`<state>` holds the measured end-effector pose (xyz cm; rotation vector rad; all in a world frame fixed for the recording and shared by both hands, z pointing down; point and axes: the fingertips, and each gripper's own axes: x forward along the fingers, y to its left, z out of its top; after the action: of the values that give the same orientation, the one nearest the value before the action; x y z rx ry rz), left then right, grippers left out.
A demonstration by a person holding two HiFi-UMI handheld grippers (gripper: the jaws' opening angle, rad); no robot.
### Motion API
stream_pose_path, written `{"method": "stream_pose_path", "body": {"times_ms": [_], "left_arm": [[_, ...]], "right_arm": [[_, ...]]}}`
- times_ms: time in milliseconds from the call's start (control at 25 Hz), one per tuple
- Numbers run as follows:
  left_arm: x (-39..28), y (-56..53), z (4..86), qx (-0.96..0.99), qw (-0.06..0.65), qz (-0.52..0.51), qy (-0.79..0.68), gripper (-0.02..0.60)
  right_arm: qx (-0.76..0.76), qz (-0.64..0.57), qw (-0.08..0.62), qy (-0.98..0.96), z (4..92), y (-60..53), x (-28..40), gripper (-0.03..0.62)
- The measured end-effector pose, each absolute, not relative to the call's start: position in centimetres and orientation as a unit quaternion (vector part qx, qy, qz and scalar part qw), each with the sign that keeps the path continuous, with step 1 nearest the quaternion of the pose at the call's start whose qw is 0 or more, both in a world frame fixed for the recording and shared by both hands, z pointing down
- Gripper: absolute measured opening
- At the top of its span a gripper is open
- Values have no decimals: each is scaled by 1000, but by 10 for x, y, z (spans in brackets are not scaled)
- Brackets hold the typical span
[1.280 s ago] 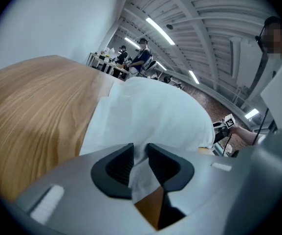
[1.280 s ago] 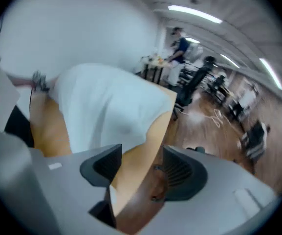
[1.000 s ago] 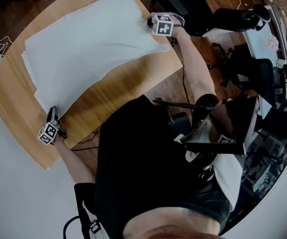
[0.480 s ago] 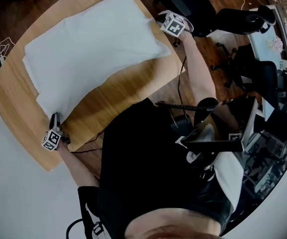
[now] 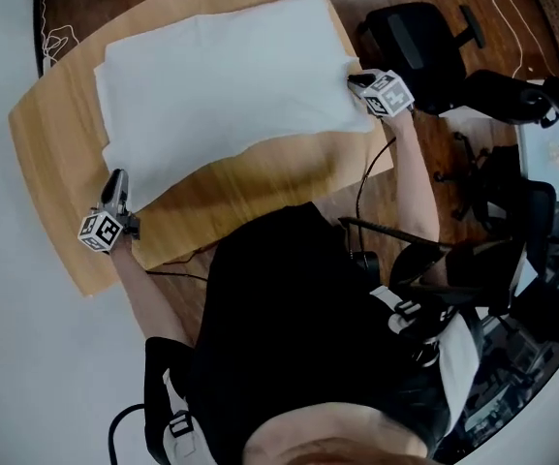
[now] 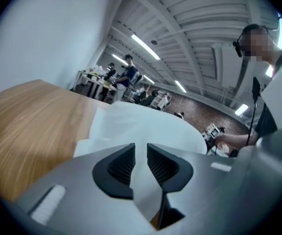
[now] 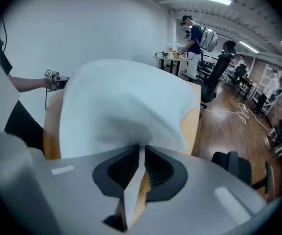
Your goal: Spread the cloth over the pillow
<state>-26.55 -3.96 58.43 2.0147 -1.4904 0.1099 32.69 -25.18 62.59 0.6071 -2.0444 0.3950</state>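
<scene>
The white cloth (image 5: 221, 76) lies spread over most of the wooden bench (image 5: 56, 163), its long side running from about 8 o'clock to 2 o'clock in the head view. It swells softly in the middle. The pillow beneath cannot be told apart from the cloth. The left tool (image 5: 116, 177) is at the cloth's 7 o'clock corner, near the bench's near edge. Its jaws have just been closing and now stand a narrow gap apart, and that gap is filled by a fold of the cloth, which they grip. The right tool (image 5: 354, 80) is at the cloth's 3 o'clock corner, at the bench's right edge. Its jaws have also just been closing and are almost together, pinching a thin edge of the cloth that hangs down between the pads. From there the cloth rises in a raised fold away from the right tool. A black office chair (image 5: 424, 42) stands on the wooden floor at about 2 o'clock, just beyond the right tool.
</scene>
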Motion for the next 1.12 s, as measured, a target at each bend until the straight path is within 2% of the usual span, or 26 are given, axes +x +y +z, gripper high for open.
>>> {"method": "stream_pose_path", "body": {"times_ms": [120, 200, 360, 440, 600, 760, 840, 880, 960, 1040, 1120], "left_arm": [[-250, -55, 605, 761, 329, 111, -549, 80], [-250, -52, 610, 745, 339, 97, -566, 80], [-258, -40, 582, 719, 312, 64, -617, 80], [-254, -42, 549, 722, 282, 38, -631, 66], [-206, -71, 533, 763, 271, 40, -585, 55], [-193, -90, 577, 743, 313, 45, -589, 46], [-192, -90, 582, 736, 320, 33, -596, 37], [-192, -90, 582, 735, 319, 34, -597, 37], [-193, -91, 580, 737, 317, 39, -596, 37], [-193, -91, 581, 736, 318, 48, -596, 37], [-192, -91, 583, 733, 320, 57, -598, 37]], "right_arm": [[201, 111, 480, -847, 633, -281, 270, 25], [190, 95, 496, -842, 633, -296, 255, 3], [240, 65, 558, -791, 616, -340, 316, 23], [268, 21, 564, -781, 591, -381, 336, 23], [184, -29, 528, -828, 578, -430, 286, 25], [109, -26, 606, -788, 640, -431, 288, 26], [142, -10, 586, -798, 649, -439, 300, 26], [151, -8, 557, -816, 645, -443, 298, 46], [138, -37, 524, -840, 636, -453, 287, 136], [104, -90, 541, -829, 641, -469, 276, 189], [67, -136, 570, -808, 656, -484, 260, 193]]}}
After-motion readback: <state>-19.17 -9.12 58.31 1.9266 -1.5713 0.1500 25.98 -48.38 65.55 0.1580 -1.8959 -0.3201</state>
